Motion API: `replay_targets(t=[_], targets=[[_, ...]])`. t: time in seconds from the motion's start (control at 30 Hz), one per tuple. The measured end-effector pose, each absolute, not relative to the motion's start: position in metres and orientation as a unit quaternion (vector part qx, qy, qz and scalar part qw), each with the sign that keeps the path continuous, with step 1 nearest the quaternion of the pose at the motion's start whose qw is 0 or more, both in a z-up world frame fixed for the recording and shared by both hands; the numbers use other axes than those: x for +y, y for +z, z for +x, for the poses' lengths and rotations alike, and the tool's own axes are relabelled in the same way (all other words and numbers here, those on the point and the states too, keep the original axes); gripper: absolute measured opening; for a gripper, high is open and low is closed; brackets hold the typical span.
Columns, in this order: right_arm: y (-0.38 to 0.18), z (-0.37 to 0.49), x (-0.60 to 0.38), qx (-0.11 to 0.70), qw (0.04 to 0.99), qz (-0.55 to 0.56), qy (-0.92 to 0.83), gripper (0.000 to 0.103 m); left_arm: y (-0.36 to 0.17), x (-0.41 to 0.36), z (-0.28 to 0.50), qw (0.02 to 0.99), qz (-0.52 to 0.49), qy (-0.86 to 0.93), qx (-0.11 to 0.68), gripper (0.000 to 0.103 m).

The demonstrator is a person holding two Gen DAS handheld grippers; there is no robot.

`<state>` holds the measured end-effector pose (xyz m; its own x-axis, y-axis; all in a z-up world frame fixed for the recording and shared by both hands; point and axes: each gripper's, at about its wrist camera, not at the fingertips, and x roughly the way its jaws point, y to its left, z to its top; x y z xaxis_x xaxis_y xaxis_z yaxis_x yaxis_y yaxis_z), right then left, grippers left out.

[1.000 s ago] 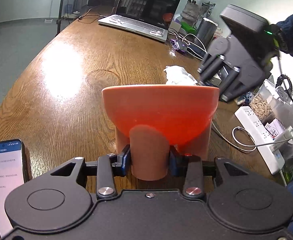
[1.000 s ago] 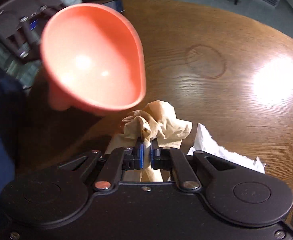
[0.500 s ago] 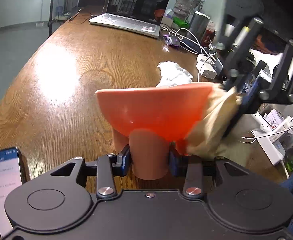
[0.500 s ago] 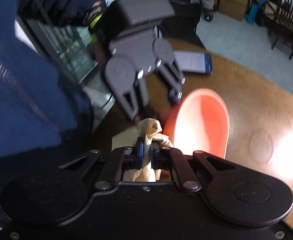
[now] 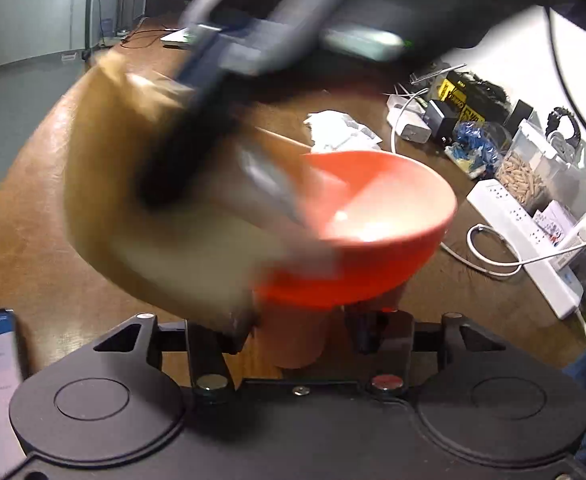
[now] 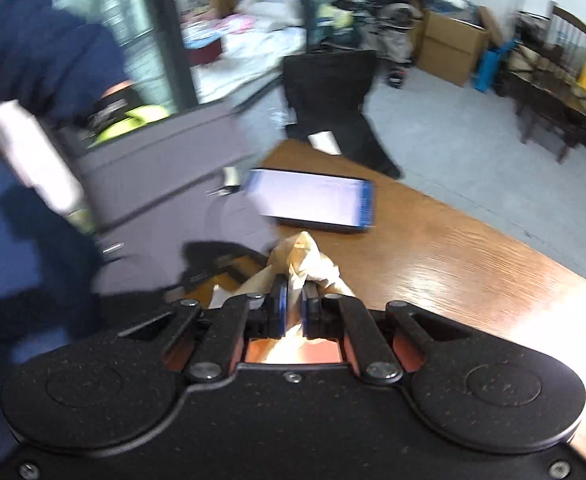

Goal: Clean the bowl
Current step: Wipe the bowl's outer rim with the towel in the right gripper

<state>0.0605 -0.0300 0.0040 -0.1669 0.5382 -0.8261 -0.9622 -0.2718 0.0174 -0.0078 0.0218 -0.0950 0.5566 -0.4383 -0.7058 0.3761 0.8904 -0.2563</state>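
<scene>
1. My left gripper is opening around the orange bowl's foot, which stands between its jaws on the table.
2. My right gripper pinches the tan cloth, sweeping blurred just left of the bowl's rim, the nearer hand for wiping.

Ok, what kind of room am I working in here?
Probably a lived-in home room doubling as a workspace, not a kitchen: a wooden table with a power strip and chargers, cardboard boxes and a wooden chair behind.
</scene>
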Motion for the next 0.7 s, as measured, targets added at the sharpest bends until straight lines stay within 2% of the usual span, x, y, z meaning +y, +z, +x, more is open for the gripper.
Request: replay_targets(t=[0.03, 0.07, 0.5, 0.7], targets=[[0.001, 0.068, -0.029, 0.293, 0.543, -0.361, 0.699, 0.007, -0.098, 0.021, -0.007, 0.881, -0.044, -0.235, 0.408, 0.050], [-0.002, 0.075, -0.029, 0.298, 0.555, -0.354, 0.691, 0.007, -0.101, 0.020, -0.006, 0.881, -0.050, -0.239, 0.406, 0.043], [-0.030, 0.135, -0.079, 0.354, 0.621, -0.381, 0.586, 0.007, -0.097, 0.001, -0.011, 0.897, 0.021, -0.224, 0.380, 0.039], [-0.038, 0.137, -0.122, 0.371, 0.602, -0.434, 0.558, 0.007, -0.088, 0.005, -0.009, 0.904, 0.016, -0.215, 0.369, 0.038]])
